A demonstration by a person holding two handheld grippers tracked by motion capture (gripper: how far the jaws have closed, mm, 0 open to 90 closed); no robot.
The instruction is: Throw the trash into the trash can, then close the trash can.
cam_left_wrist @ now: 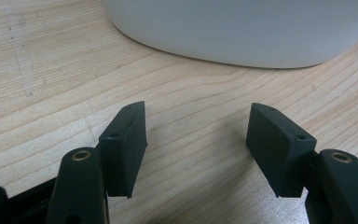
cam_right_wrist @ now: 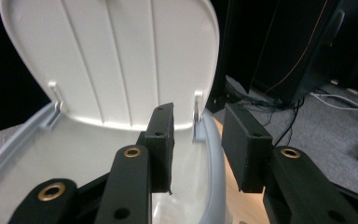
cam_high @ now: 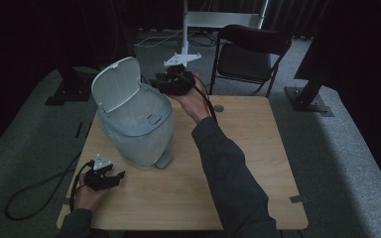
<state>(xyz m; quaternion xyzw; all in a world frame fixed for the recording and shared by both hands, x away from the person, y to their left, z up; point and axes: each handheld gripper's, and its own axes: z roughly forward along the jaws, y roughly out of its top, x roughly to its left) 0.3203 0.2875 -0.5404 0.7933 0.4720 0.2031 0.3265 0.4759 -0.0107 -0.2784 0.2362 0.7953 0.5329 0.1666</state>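
Observation:
A pale grey pedal bin (cam_high: 139, 124) stands on the wooden table (cam_high: 248, 163) with its lid (cam_high: 115, 83) raised upright. My right gripper (cam_high: 158, 82) hovers at the bin's far side, just over the rim, and points toward the lid. In the right gripper view its jaws (cam_right_wrist: 198, 135) stand open with nothing between them; the lid (cam_right_wrist: 112, 60) and the bin's rim (cam_right_wrist: 212, 158) lie just beyond. My left gripper (cam_high: 116, 177) rests low at the table's near left corner, open and empty (cam_left_wrist: 198, 135), facing the bin's base (cam_left_wrist: 242, 28).
The bin's foot pedal (cam_high: 163, 160) sticks out toward the near side. A dark folding chair (cam_high: 250, 49) and a white stand (cam_high: 186, 54) sit behind the table. A cable (cam_high: 30, 193) loops on the floor at the left.

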